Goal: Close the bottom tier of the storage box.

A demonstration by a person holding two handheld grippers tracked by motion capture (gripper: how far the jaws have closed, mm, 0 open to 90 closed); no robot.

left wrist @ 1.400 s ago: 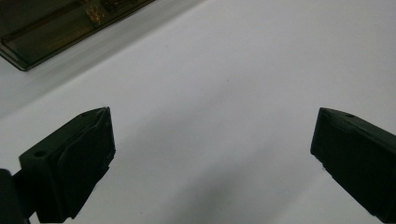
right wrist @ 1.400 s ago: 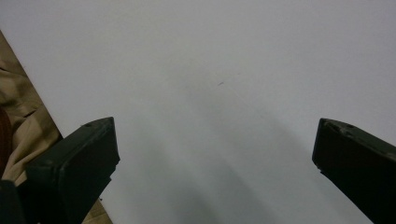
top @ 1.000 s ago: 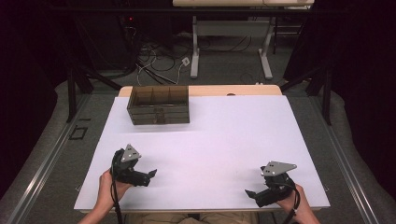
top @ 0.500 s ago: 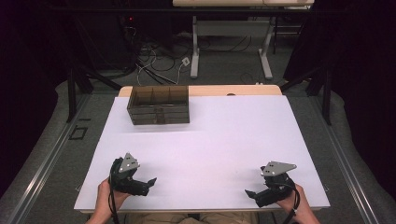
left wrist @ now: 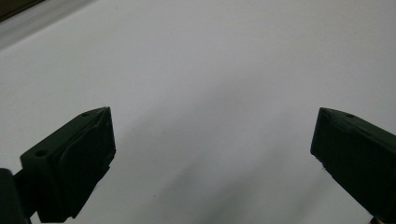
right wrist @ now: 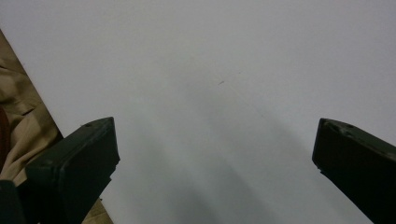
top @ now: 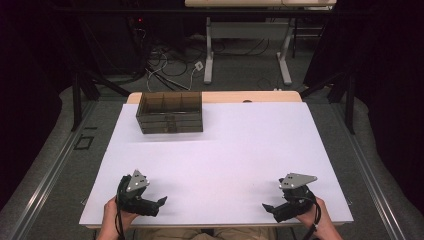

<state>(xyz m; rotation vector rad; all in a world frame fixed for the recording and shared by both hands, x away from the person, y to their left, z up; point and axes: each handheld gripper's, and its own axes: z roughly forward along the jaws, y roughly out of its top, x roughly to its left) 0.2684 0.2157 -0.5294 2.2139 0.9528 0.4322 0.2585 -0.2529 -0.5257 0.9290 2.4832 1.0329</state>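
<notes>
While both hands rest at the near edge of the table [top: 225, 150], the left tool [top: 159, 204] sits at about 7 o'clock, jaws spread wide over bare white surface, nothing between them. Well apart from it, at about 11 o'clock, a dark compartmented box [top: 170, 112] stands near the far edge. At about 5 o'clock the right tool [top: 267, 208] lies low, jaws likewise spread, empty.

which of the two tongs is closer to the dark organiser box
The left tongs, at the near left corner of the white table. The dark translucent plastic compartment box stands far left, so the right tongs lie farther off.
</notes>
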